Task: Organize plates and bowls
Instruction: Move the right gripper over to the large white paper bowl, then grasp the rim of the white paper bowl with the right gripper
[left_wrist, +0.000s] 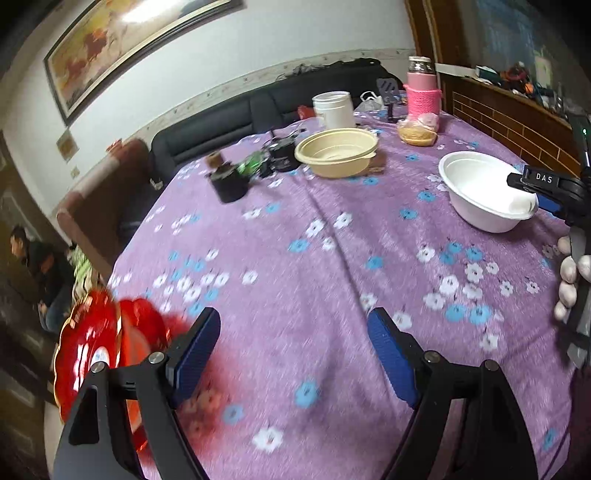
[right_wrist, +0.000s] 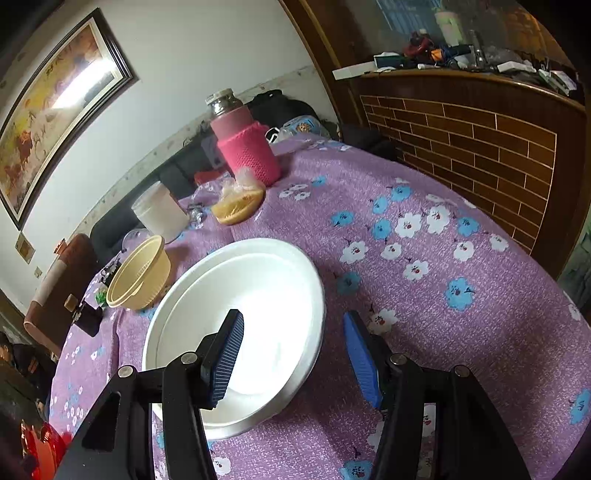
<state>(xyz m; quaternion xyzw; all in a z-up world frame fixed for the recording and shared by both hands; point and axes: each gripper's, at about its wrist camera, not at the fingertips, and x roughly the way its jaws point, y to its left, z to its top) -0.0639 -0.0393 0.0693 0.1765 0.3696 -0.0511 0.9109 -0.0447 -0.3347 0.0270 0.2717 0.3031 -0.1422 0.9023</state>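
A white bowl (right_wrist: 255, 295) sits on the purple flowered tablecloth (right_wrist: 424, 266); it also shows in the left wrist view (left_wrist: 480, 188) at the right. My right gripper (right_wrist: 293, 354) is open and straddles the bowl's near right rim, one finger inside and one outside. A beige bowl (left_wrist: 338, 151) stands further back; it also shows in the right wrist view (right_wrist: 138, 273). My left gripper (left_wrist: 293, 350) is open and empty above the cloth. A red plate (left_wrist: 92, 350) lies at the table's left edge beside my left finger.
A white jar (left_wrist: 334, 107), a pink-sleeved flask (left_wrist: 423, 88), a bag of food (left_wrist: 417, 133) and dark small items (left_wrist: 229, 181) crowd the table's far side. A brick-patterned counter (right_wrist: 480, 147) stands at the right, a black sofa (left_wrist: 221, 125) behind.
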